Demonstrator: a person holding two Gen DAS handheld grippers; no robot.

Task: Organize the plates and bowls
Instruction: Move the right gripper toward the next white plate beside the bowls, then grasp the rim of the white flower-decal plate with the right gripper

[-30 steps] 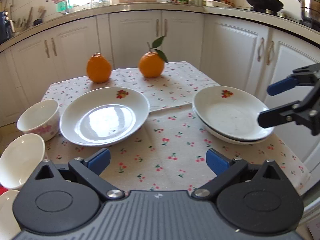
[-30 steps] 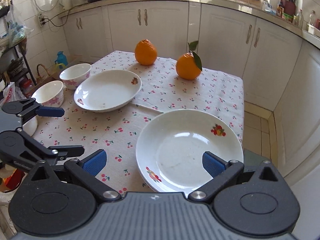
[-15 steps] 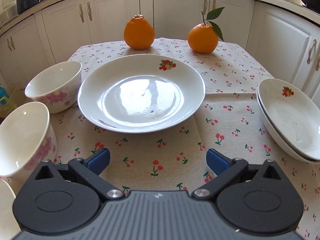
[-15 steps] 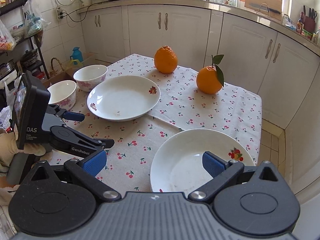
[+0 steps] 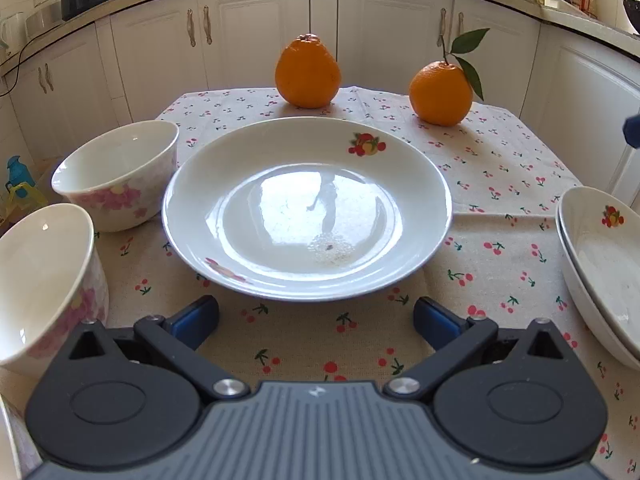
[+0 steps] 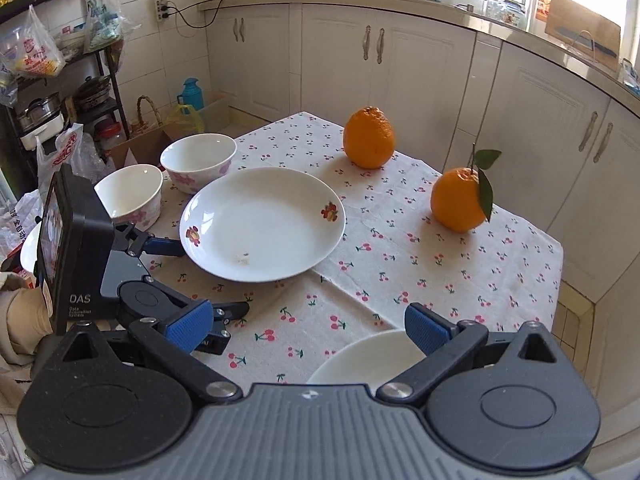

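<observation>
We bring the left gripper [image 5: 316, 316] up to the lone plate [image 5: 308, 208]

Left to right: two floral bowls [image 5: 116, 172] sit at the tablecloth's left edge, and our left gripper, a second ago well back from the table, now hovers low with jaws wide and empty at the single plate's near rim. The stacked plates [image 5: 600, 256] wait at right, where our right gripper [image 6: 308, 328], also wide and empty, has pulled back. We judge a pickup for stacking comes next.
</observation>
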